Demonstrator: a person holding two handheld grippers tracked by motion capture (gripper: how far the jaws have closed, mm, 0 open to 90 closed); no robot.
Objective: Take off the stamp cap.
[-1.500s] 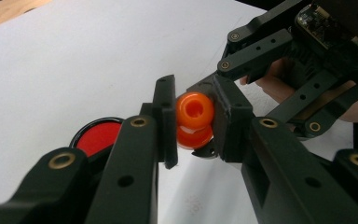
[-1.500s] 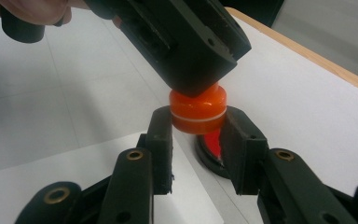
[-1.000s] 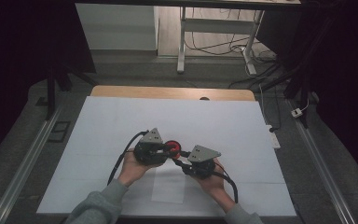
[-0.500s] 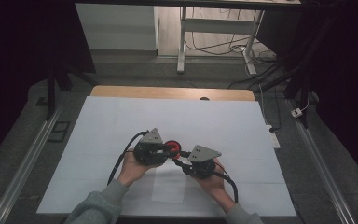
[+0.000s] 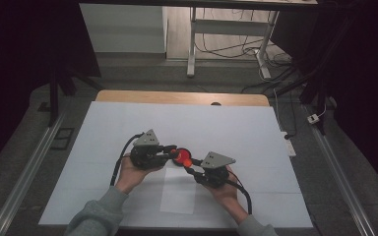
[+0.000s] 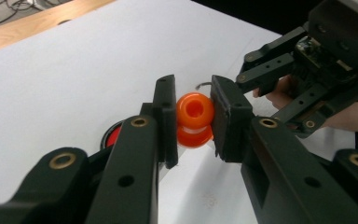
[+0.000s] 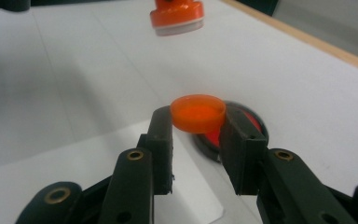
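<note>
The right hand-held gripper [image 7: 196, 140] clamps a flat orange disc [image 7: 198, 112] above the white table [image 7: 74, 70]; at 12 o'clock, another orange piece [image 7: 177, 16]; a red-and-black ring [image 7: 242, 128] lies behind.

A: Room's dim, corners nearly black. White sheet [image 5: 128, 128] covers the table [image 5: 177, 97], wooden edge bare along the far side.
B: Floor?
A: Grey floor [image 5: 29, 147], metal rails [image 5: 27, 164] running down both sides of the table.
B: Behind?
A: White desk frame [image 5: 192, 44] on pale legs, cables [image 5: 226, 49] tangled beneath it. A white plug [image 5: 314, 118] lies at right. Light-coloured panel [image 5: 123, 29] at far left.
</note>
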